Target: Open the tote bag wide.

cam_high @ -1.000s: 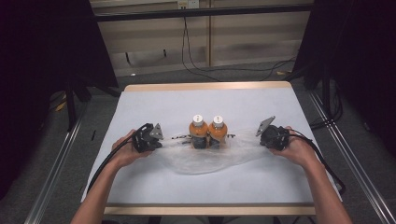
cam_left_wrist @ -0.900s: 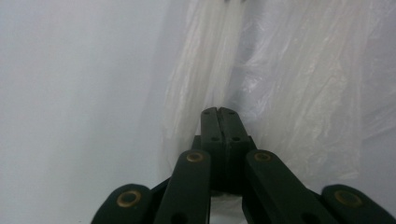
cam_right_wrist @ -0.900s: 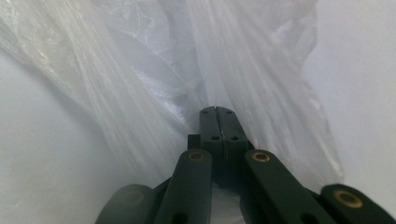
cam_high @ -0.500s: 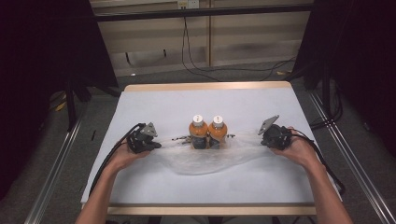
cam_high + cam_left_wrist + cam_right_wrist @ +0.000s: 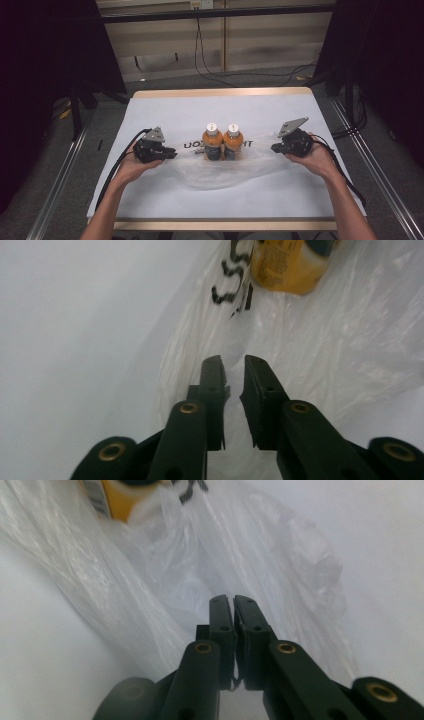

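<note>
Left gripper (image 5: 167, 153) sits at the left end of the clear plastic bag (image 5: 220, 172), jaws pointing right along the table (image 5: 150, 107). In the left gripper view (image 5: 233, 371) the jaws have just been opening and now stand a narrow gap apart; bag film lies under and ahead of them, but nothing looks pinched between the pads.

Centre: two orange bottles (image 5: 222, 142) stand upright, side by side and touching, white caps up. They appear to sit in the bag's middle, with the film bunched round their bases and black lettering showing on the film to their left.

Right gripper (image 5: 275, 148) is at the bag's right end, jaws pointing left. In the right gripper view (image 5: 233, 605) the jaws have just begun to part, leaving a bare slit. Crumpled film lies directly ahead of the tips; whether a fold is caught there I cannot tell.

Key relation: the bag's long axis runs left to right, one gripper at each end, bottles between them and about equally near to both. Judgement: both grips look to be letting go of the ends, so any regrip starts from the film just ahead of each pair of tips.
</note>
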{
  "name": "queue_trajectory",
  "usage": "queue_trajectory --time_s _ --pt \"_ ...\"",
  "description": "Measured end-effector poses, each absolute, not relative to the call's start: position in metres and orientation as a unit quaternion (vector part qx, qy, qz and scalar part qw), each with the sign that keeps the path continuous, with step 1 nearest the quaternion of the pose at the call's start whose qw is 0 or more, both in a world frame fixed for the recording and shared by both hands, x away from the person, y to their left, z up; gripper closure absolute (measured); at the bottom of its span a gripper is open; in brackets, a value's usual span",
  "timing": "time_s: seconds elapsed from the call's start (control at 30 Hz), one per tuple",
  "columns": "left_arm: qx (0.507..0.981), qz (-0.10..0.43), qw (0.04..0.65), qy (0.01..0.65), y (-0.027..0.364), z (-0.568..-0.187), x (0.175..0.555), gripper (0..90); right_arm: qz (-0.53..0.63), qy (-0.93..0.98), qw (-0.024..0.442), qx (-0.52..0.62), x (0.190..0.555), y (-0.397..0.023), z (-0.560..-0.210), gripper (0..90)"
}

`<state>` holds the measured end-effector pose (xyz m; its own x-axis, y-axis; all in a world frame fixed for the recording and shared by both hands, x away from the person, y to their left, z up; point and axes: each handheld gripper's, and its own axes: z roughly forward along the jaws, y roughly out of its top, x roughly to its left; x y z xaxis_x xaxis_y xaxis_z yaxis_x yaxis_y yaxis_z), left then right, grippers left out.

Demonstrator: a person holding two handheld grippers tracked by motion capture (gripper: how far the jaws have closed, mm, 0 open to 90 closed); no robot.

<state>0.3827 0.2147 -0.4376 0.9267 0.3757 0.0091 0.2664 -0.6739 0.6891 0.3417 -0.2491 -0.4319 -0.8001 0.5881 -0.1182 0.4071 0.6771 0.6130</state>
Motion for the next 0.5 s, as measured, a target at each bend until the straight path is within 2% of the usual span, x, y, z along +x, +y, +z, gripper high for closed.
queue_trajectory --time_s 0.13,0.3,0.5 --pt "0.9 0.071 0.393 0.175 0.216 -0.432 0.381 73.1 0.335 0.887 0.145 0.283 0.342 -0.25 -0.424 81.4" --pt "0.883 0.07 0.43 0.175 0.206 -0.422 0.37 72.0 0.365 0.881 0.129 0.273 0.339 -0.244 -0.42 80.3" --pt "0.871 0.06 0.458 0.166 0.187 -0.418 0.364 79.3 0.378 0.88 0.124 0.261 0.337 -0.234 -0.417 84.8"
